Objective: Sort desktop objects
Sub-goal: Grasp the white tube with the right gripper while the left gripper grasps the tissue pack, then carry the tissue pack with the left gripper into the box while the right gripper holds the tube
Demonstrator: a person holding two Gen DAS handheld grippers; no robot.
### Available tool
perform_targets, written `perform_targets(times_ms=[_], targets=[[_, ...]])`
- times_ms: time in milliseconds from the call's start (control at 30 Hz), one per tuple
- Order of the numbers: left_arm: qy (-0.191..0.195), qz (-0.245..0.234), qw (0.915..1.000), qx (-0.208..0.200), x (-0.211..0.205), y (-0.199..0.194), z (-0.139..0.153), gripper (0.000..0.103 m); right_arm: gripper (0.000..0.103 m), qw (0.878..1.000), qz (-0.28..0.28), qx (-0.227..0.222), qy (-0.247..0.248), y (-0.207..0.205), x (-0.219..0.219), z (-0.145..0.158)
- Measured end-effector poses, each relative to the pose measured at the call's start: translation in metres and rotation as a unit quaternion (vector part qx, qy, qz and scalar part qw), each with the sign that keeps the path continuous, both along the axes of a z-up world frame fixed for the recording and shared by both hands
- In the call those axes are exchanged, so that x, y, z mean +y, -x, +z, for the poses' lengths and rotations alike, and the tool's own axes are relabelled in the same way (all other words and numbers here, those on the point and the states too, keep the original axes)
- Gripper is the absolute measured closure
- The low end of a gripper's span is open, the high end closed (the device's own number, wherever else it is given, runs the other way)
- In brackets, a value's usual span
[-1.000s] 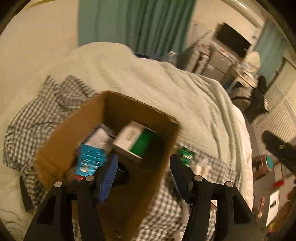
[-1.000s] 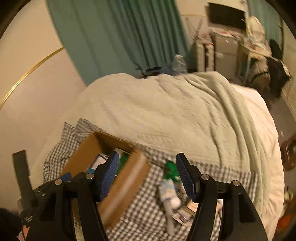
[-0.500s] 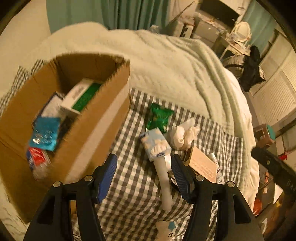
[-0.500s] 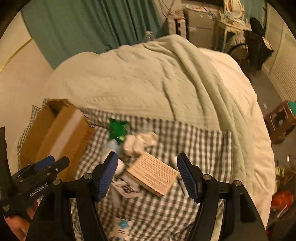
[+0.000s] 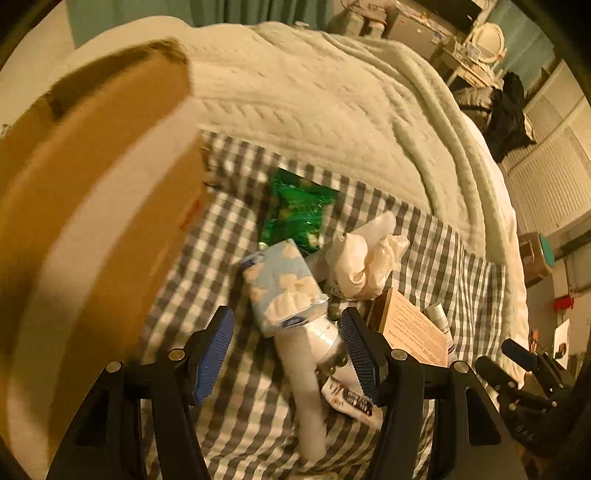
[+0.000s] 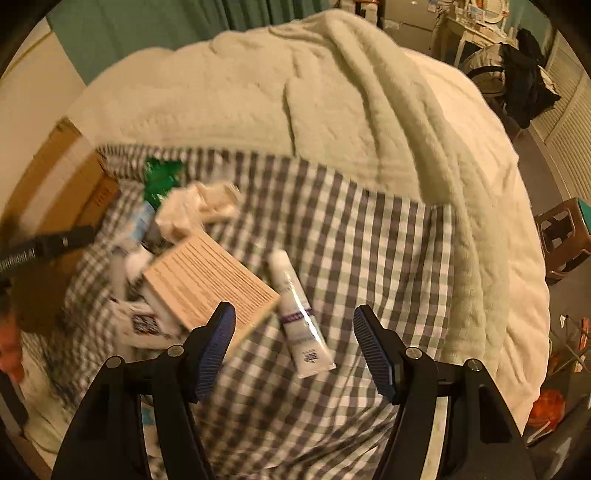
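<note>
A pile of small items lies on a checked cloth [image 5: 236, 236]. My left gripper [image 5: 288, 349] is open and empty, just above a blue tissue pack [image 5: 282, 284] and a white bottle [image 5: 310, 373]. A green snack bag [image 5: 295, 210] and crumpled white cloth [image 5: 364, 258] lie beyond. The cardboard box [image 5: 92, 206] stands at the left. My right gripper [image 6: 295, 347] is open and empty above a white tube [image 6: 295, 314], with a tan box [image 6: 207, 280] to its left. The tan box also shows in the left wrist view [image 5: 410, 328].
The checked cloth [image 6: 369, 240] lies on a bed with a pale knitted blanket [image 6: 332, 103]. A wooden stool [image 6: 561, 236] and cluttered furniture stand past the bed's right edge. A green curtain [image 6: 147, 26] hangs behind.
Both grippers have swung right from the cardboard box to the pile and moved down closer to the items. Both stayed open and empty.
</note>
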State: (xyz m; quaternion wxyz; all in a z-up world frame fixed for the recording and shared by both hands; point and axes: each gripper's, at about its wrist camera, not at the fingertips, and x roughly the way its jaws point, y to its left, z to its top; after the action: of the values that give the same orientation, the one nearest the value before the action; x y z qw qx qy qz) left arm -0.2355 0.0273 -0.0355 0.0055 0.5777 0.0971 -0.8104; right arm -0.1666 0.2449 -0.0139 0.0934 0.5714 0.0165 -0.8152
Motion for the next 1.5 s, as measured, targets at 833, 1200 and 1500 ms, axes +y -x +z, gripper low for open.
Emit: perform_targets(times_ms=[833, 1200, 1500], targets=[[-0.048, 0.041, 0.994, -0.089, -0.019, 0.038, -0.069, 0.046, 0.074, 0.995, 0.064, -0.046, -0.062, 0.01, -0.01, -0.073], [-0.024, -0.015, 0.9983, -0.05, -0.005, 0.006, -0.02, 0.047, 0.076, 0.997, 0.034, -0.038, -0.059, -0.024, 0.007, -0.043], [-0.014, -0.056, 0.9978, -0.032, -0.025, -0.018, 0.021, 0.047, 0.077, 0.998, 0.024, -0.03, -0.053, -0.07, 0.007, -0.02]])
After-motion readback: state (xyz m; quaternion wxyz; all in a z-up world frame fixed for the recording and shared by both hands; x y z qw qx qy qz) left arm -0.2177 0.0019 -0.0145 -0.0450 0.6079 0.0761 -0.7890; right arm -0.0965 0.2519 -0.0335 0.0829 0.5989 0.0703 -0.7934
